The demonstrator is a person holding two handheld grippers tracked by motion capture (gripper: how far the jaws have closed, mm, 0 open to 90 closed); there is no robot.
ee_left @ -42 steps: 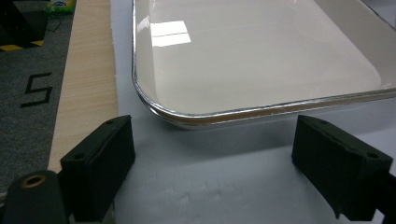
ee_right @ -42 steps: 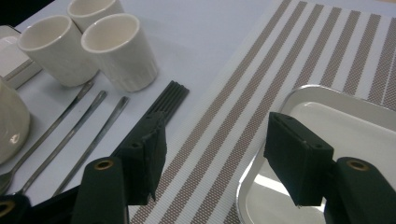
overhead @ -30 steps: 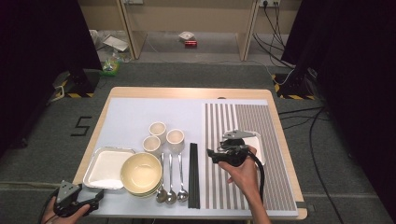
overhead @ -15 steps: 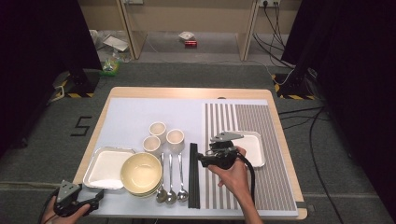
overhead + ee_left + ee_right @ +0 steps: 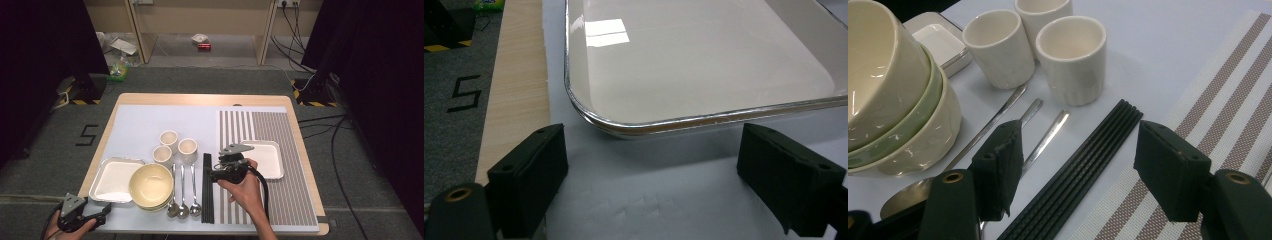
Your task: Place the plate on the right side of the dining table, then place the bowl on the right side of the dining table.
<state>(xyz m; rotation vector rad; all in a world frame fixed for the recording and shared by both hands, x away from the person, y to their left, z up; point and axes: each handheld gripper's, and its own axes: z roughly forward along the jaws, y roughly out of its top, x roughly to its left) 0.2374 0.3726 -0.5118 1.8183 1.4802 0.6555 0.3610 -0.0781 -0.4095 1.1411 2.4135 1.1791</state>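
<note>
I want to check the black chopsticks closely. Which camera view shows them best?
The right gripper view: the black chopsticks lie close, between the right gripper's open fingers, with each stick distinct. The high view shows their full length beside the spoons, but small.

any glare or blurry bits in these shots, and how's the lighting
Left gripper view: a bright rectangular glare patch sits on the white tray, and its metal rim shines. Right gripper view: soft highlights on the stacked bowls; the right tongs look slightly soft up close. High view: the table is evenly lit, its surroundings dark.
</note>
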